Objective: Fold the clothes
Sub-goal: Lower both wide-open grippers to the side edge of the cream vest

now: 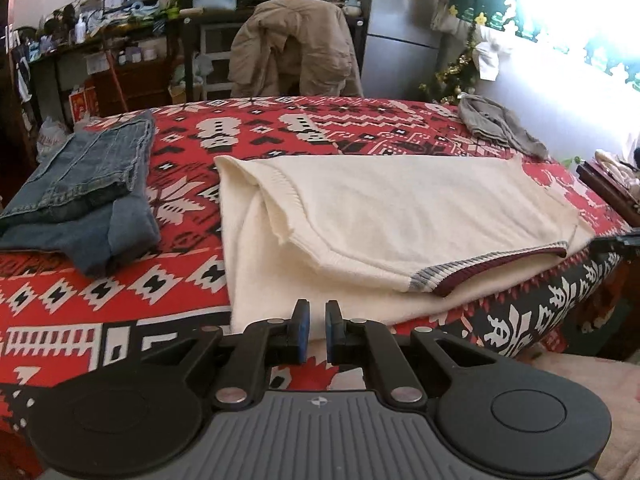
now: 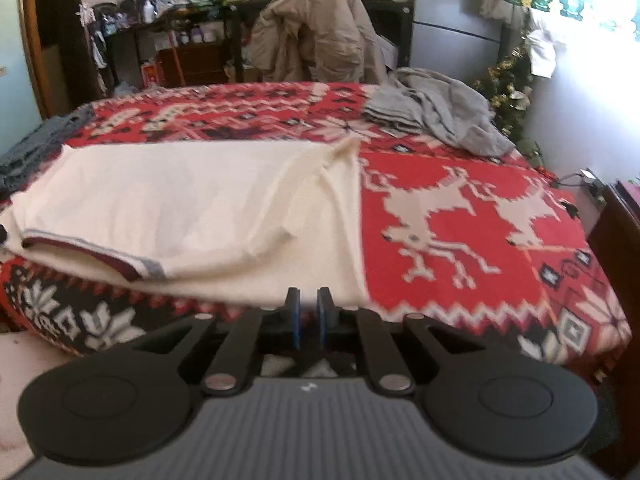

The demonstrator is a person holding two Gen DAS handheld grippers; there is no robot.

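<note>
A cream knitted sweater [image 1: 400,216] with a grey and maroon ribbed trim lies partly folded on the red patterned bedspread [image 1: 280,132]. My left gripper [image 1: 317,320] hovers at the sweater's near edge, towards its left side. Its blue pads stand a narrow slit apart with nothing between them. In the right wrist view the same sweater [image 2: 180,200] fills the left half of the bedspread [image 2: 460,208]. My right gripper [image 2: 309,308] sits just in front of the sweater's near right corner, also closed to a slit and holding nothing.
Folded blue jeans [image 1: 80,192] lie left of the sweater. A crumpled grey garment [image 2: 440,112] sits at the far right of the bed. Behind the bed stands a chair draped with a beige jacket [image 1: 296,48]. Dark wooden furniture [image 2: 616,240] borders the right side.
</note>
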